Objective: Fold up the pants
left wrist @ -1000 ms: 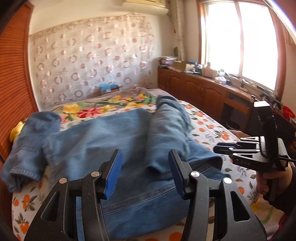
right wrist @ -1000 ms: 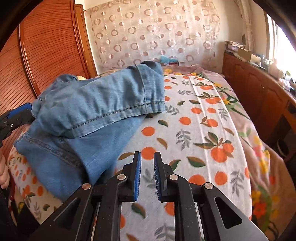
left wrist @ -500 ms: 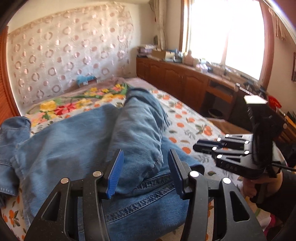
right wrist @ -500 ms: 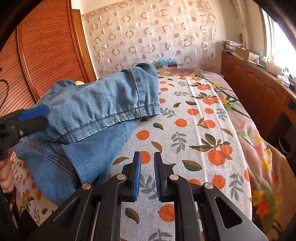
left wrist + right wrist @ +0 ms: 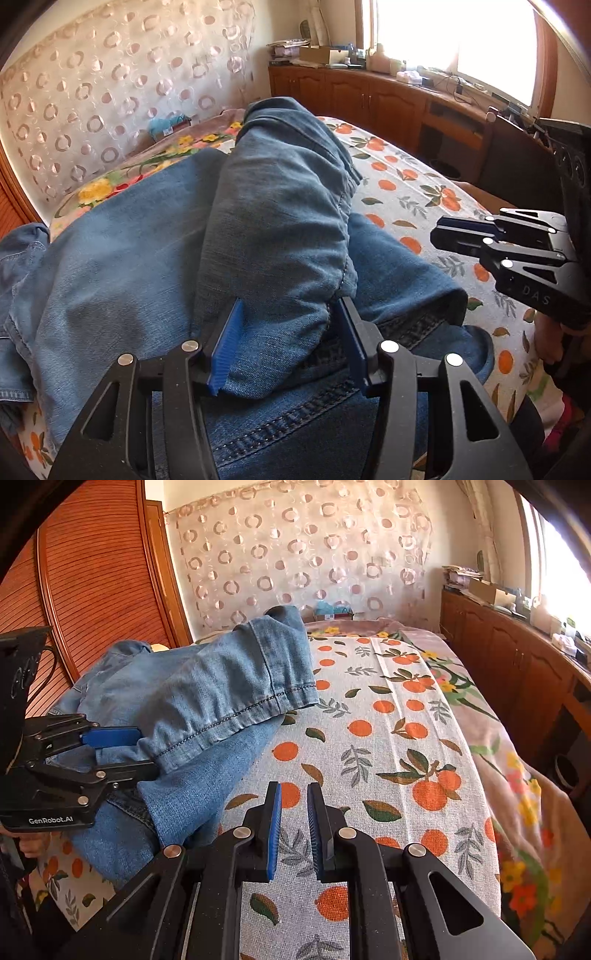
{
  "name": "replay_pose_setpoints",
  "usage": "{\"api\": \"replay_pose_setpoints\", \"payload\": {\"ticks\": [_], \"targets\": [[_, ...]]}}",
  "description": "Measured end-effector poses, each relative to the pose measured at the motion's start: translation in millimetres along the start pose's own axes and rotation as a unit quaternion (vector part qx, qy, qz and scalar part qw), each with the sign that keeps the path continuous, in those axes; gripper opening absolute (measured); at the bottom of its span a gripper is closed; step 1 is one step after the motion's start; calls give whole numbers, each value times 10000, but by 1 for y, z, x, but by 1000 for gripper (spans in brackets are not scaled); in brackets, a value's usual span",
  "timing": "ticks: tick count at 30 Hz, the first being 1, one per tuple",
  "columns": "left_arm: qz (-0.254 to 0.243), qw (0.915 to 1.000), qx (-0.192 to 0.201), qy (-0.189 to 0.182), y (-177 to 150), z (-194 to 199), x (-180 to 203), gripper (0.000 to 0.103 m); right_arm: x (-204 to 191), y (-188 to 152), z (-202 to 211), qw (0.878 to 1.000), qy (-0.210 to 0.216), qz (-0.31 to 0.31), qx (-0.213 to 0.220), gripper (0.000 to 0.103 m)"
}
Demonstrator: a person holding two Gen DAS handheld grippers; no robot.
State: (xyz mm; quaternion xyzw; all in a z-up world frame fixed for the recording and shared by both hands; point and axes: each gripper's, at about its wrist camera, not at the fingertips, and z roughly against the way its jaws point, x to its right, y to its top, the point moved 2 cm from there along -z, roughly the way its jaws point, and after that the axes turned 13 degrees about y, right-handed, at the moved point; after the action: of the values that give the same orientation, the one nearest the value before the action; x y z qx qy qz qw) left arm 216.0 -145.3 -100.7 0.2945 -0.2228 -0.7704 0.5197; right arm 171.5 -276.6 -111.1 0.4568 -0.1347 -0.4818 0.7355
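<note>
Blue jeans (image 5: pixel 122 266) lie bunched on the bed, one leg (image 5: pixel 280 221) folded back over the rest. My left gripper (image 5: pixel 288 314) is open, its blue pads on either side of the folded leg's end near the waistband; it also shows in the right wrist view (image 5: pixel 140 749). In that view the leg's hem (image 5: pixel 236 690) lies on the jeans. My right gripper (image 5: pixel 294 805) is nearly shut and empty, above the bedsheet, right of the jeans. It shows in the left wrist view (image 5: pixel 443 236).
The bed has an orange-print sheet (image 5: pixel 388 738). A wooden wardrobe (image 5: pixel 92 590) stands to the left, low wooden cabinets (image 5: pixel 517 672) with clutter under the window to the right. A patterned curtain (image 5: pixel 295 554) hangs behind the bed.
My left gripper has moved forward onto the jeans, so the folded leg's end now sits between its open jaws. The right gripper has stayed nearly shut over the sheet.
</note>
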Motion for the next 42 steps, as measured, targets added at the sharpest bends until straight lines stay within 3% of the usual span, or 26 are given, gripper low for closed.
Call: {"api": "replay_pose_setpoints", "payload": {"ticks": [8,9,11,15,23,32,42], "targets": [[-16,9999,38,-92,-6,-7,-7,52,-1,0,1,10000,-43,67,2,14],[49,9999,47,-137,-7,-7,-9,49,-1,0,1,10000,-37,77,0,14],[105,9999,21,-88,-8,-7,-14,30,0,0,1,10000,-31,88,-6,14],[373,9989,159,-239,-6,7,-28,17,1,0,1,10000,-33,93,-4,14],[771,9946,673,-164,-3,59,-61,15,2,0,1,9999,-40,102,-4,14],[1091,9898,912,-74,-24,97,-84,14,2,0,1,9999,-42,100,-10,14],[1318,9897,560,82,-63,85,-101,14,-1,2,5,9996,-86,253,40,14]]}}
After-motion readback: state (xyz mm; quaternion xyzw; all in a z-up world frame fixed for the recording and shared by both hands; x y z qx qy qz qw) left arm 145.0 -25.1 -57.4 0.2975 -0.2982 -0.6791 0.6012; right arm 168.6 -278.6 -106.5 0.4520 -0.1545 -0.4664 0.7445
